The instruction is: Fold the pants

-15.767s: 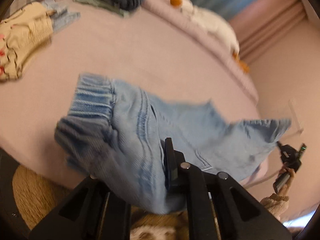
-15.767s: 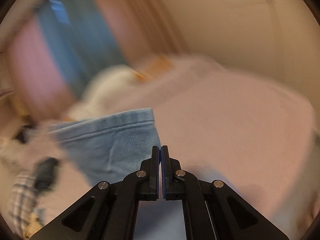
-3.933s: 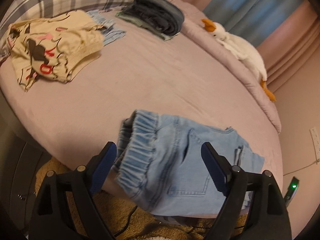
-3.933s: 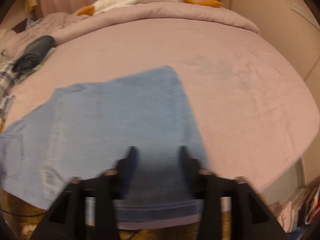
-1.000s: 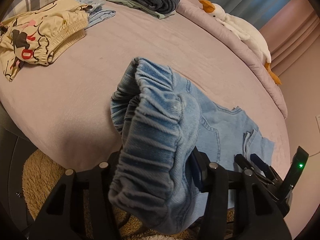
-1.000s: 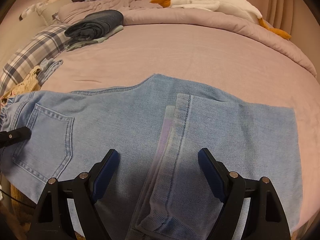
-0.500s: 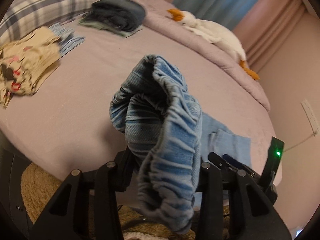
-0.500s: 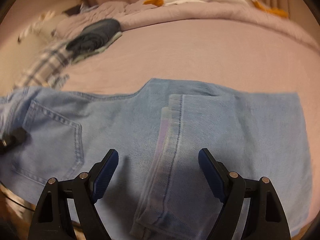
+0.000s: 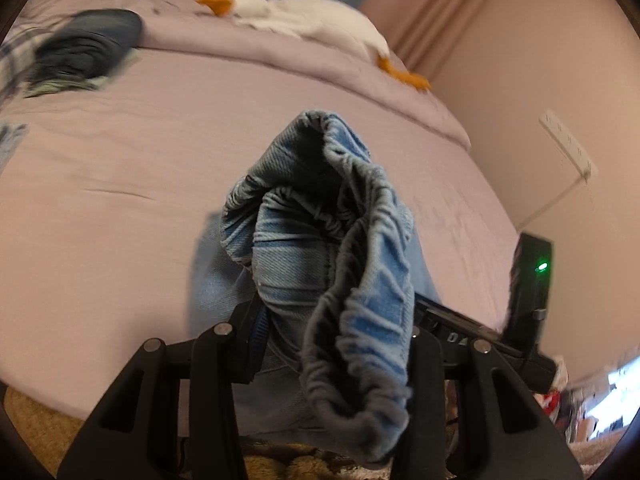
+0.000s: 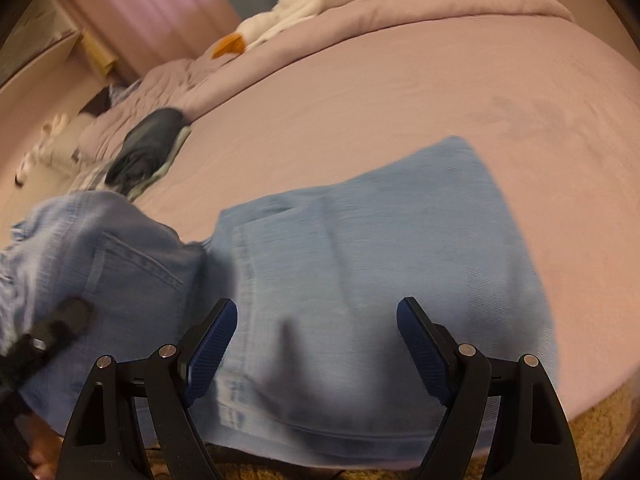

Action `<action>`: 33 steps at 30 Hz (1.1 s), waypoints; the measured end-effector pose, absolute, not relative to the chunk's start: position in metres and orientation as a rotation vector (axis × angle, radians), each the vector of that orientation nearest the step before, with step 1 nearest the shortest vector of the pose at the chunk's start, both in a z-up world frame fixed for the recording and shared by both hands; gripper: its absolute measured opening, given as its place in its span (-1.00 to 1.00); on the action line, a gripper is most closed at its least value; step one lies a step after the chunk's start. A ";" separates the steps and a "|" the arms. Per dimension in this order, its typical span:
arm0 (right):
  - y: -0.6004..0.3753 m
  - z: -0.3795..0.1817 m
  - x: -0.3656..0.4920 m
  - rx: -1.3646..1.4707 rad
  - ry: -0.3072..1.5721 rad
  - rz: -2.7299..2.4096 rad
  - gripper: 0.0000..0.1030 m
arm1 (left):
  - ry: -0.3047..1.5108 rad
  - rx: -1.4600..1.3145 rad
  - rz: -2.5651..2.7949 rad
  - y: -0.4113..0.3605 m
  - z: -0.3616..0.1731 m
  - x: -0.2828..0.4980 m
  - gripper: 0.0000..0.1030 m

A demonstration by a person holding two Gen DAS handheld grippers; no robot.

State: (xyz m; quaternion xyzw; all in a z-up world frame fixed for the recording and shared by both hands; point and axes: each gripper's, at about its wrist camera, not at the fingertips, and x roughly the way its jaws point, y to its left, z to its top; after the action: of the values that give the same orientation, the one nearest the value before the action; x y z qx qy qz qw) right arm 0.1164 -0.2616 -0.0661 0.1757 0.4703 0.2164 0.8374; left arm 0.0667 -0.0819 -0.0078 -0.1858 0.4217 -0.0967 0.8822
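Observation:
The light blue denim pants (image 10: 360,248) lie on the mauve bed (image 10: 400,92) near its front edge, with the legs folded over. My left gripper (image 9: 332,332) is shut on the pants' elastic waistband (image 9: 352,264) and holds it lifted and bunched above the bed. In the right wrist view the raised waist end with its back pocket (image 10: 132,276) curls up at the left. My right gripper (image 10: 316,344) is open and empty, just above the folded leg part. It also shows in the left wrist view (image 9: 520,320) at the right.
A white plush goose with orange beak (image 9: 304,16) lies along the far bed edge. A folded pile of dark clothes (image 9: 84,48) sits at the far left. A wall socket strip (image 9: 568,148) and cable are on the right wall. A tan rug (image 10: 592,432) lies below the bed.
My left gripper has lifted the waistband higher and carried it right, toward the folded legs. My right gripper has stayed open over the leg part while its view swung left.

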 end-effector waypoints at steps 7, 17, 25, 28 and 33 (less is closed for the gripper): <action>-0.292 -0.078 0.114 0.420 1.016 0.393 0.60 | 1.003 -0.393 -0.242 -0.110 -0.050 0.102 0.28; -0.319 -0.068 0.104 0.457 0.955 0.315 0.60 | 0.867 -0.475 -0.292 -0.072 -0.011 0.074 0.80; -0.322 -0.040 0.090 0.497 0.872 0.364 0.86 | 0.971 -0.494 -0.200 -0.052 -0.050 0.064 0.12; -0.307 -0.036 0.087 0.510 0.870 0.460 0.96 | 1.009 -0.465 -0.248 -0.066 -0.065 0.068 0.05; -0.265 -0.058 0.091 0.458 0.996 0.530 0.98 | 1.032 -0.359 -0.226 -0.087 -0.073 0.073 0.04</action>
State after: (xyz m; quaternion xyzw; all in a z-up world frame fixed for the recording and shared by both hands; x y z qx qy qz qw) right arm 0.0907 -0.2647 -0.0584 0.2152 0.4676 0.2488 0.8204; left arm 0.0733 -0.0871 -0.0727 -0.1704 0.4899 -0.1073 0.8482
